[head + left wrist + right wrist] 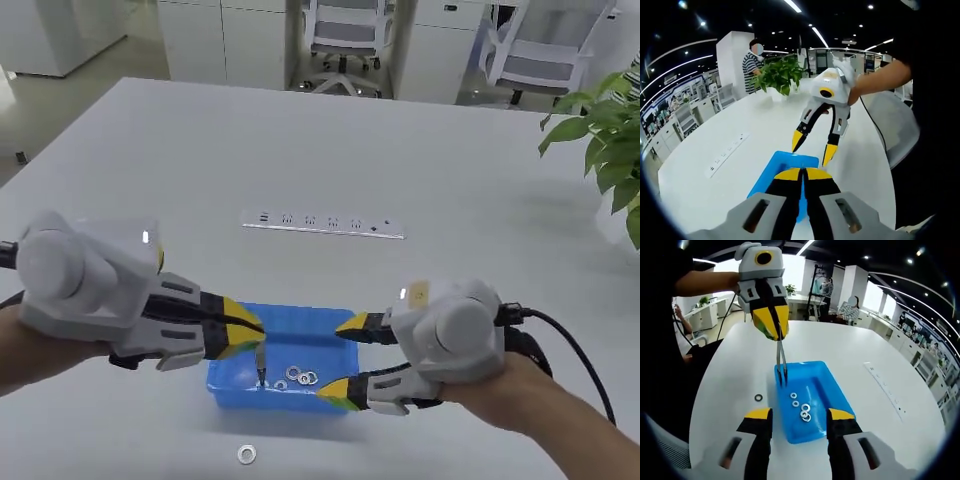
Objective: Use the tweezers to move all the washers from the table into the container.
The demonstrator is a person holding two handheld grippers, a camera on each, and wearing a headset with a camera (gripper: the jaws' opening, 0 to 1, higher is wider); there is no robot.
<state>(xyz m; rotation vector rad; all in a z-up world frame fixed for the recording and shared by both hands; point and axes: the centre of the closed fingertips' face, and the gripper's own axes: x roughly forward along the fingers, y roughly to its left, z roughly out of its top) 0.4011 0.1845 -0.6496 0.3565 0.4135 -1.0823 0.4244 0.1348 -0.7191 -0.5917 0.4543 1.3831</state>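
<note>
Washers (298, 377): a few already sit in the container (310, 322), and one stray (246, 455) lies on the table (400, 150) near its front wall. Left gripper (258, 335) is clamped on the tweezers (261, 368) (tips down inside the container), right gripper (338, 358) jaws apart, holding nothing. I'd lift clear of the wall, then pinch the stray's rim slowly.

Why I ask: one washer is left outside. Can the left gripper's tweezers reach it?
Probably yes: the washer lies alone on bare table beside the blue container, and the tweezers in the left gripper hang close by with nothing between.
</note>
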